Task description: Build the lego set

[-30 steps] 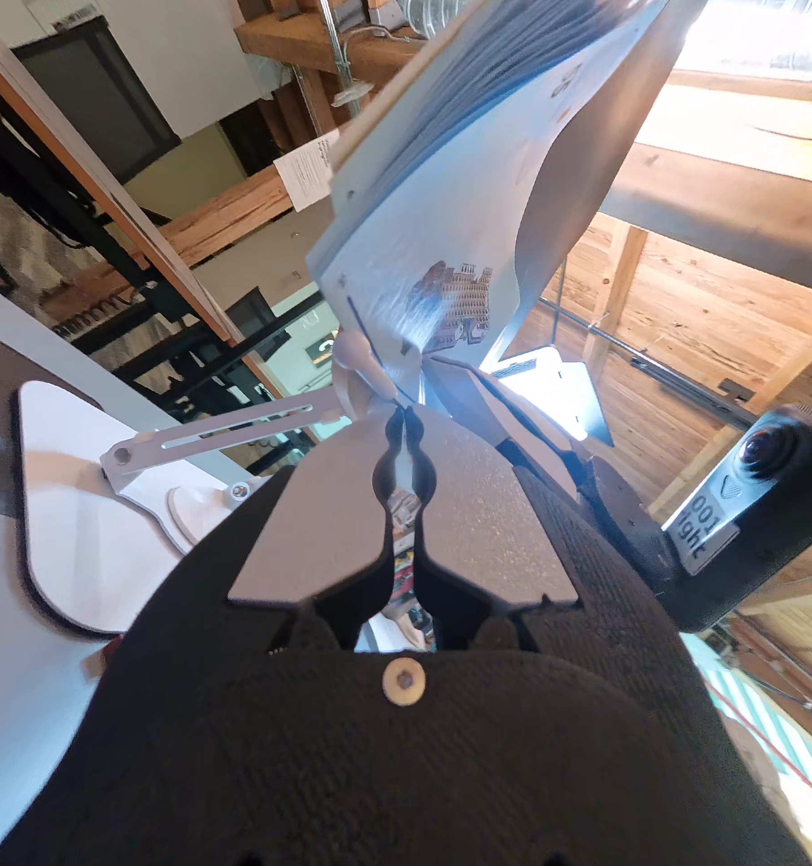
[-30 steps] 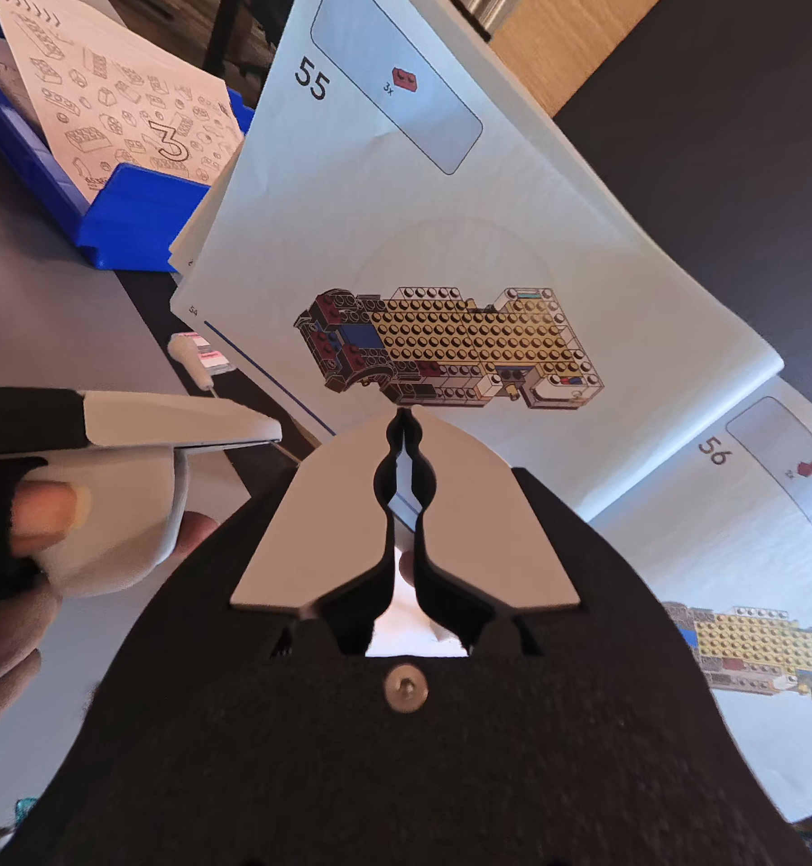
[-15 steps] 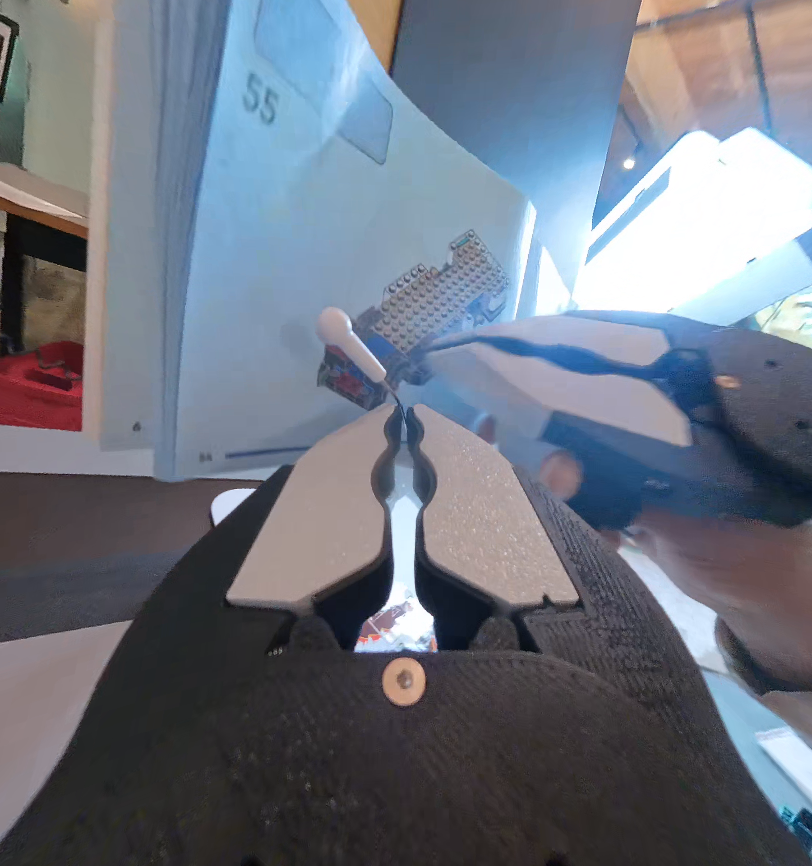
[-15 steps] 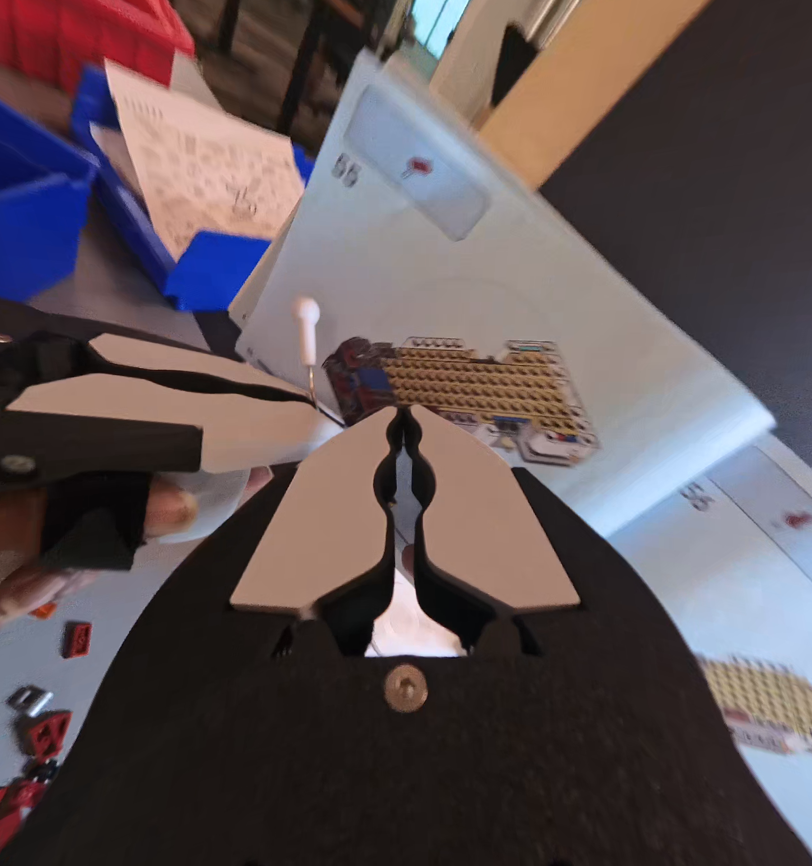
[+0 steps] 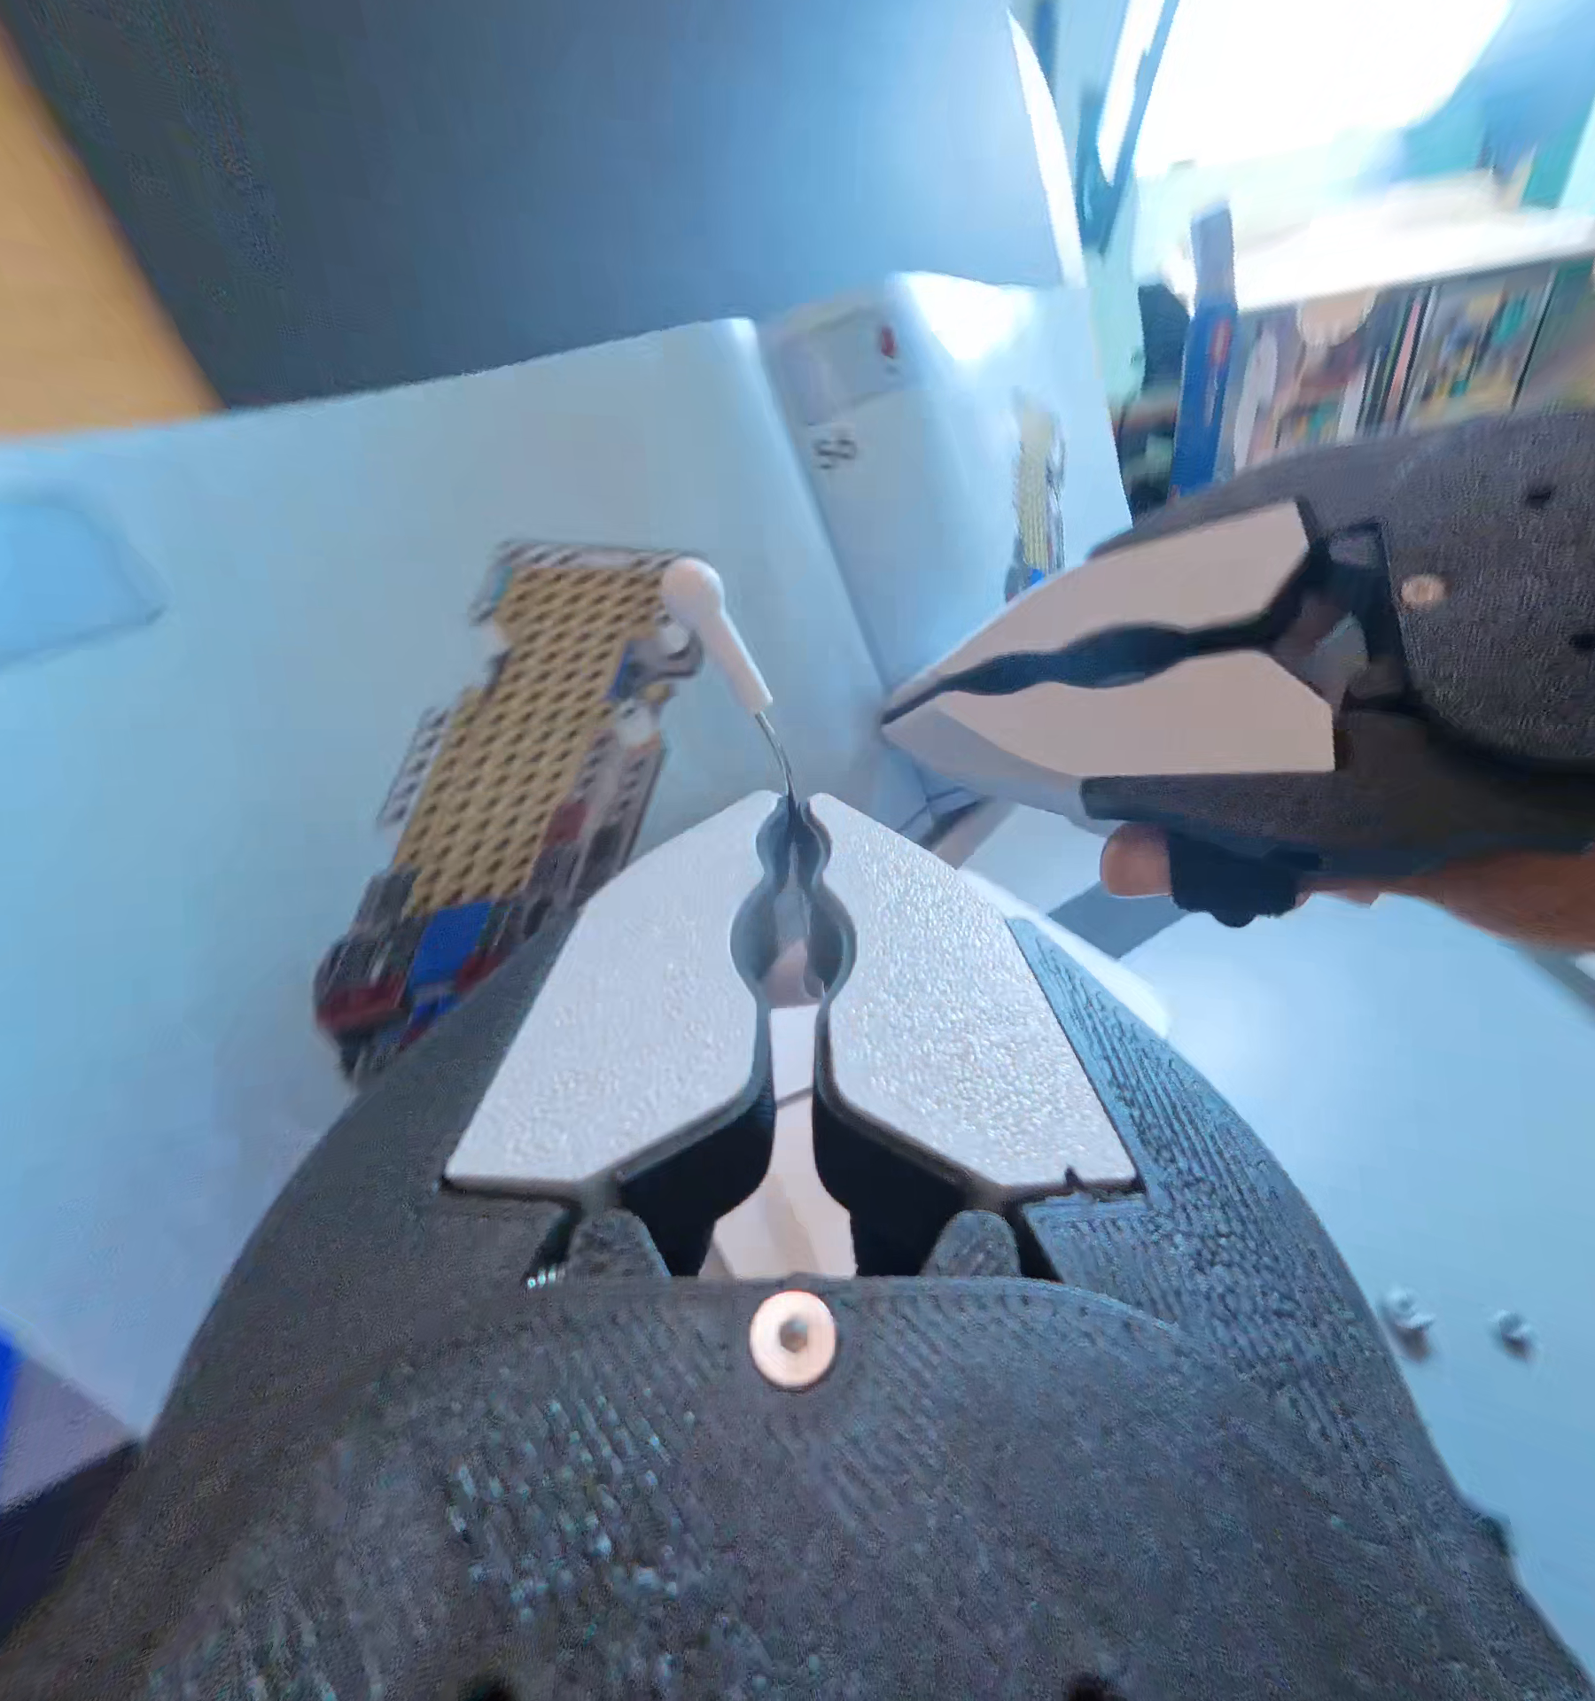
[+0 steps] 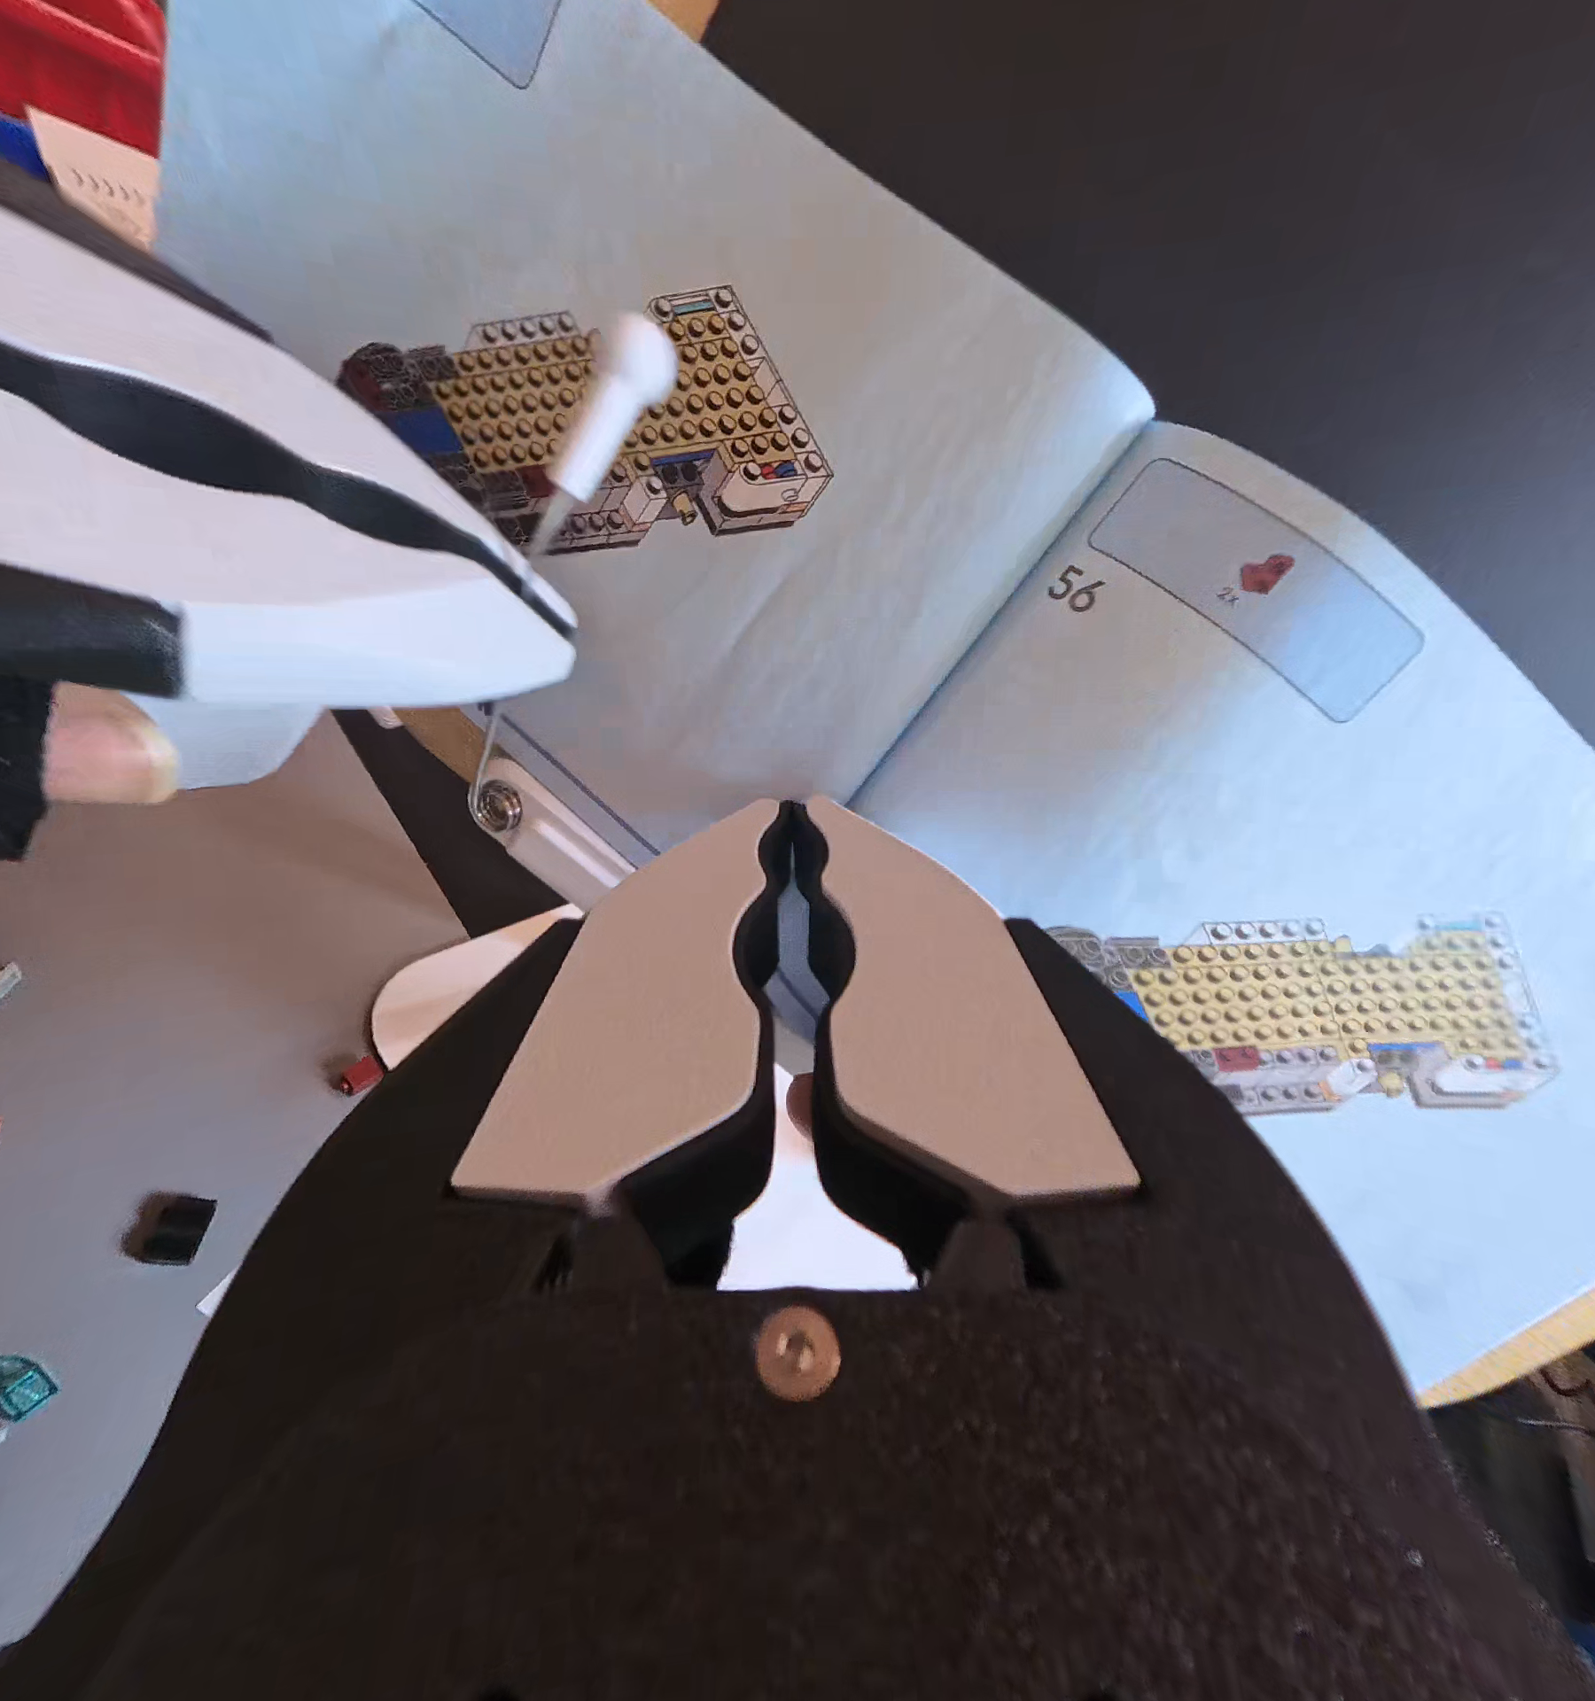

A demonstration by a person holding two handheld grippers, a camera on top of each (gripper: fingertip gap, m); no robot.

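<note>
Your left gripper has swung round since half a second ago. The instruction booklet, which then stood steep and close in its view, now leans back and lies open across both pages. The white-tipped wire arm has come round with it and now stands over the printed brick model on the left-hand page.

Your left jaws are clenched on the thin wire just below its white sleeve. Lower down, the same wire runs to a pivot on the white stand at the booklet's bottom edge.

Your right gripper has its jaws pressed together. You can see nothing between them, though a single thin page could not be ruled out. Their tips sit at the foot of the booklet's centre fold, just beside the left gripper.

Loose small bricks lie on the bench, well apart from both grippers.
</note>
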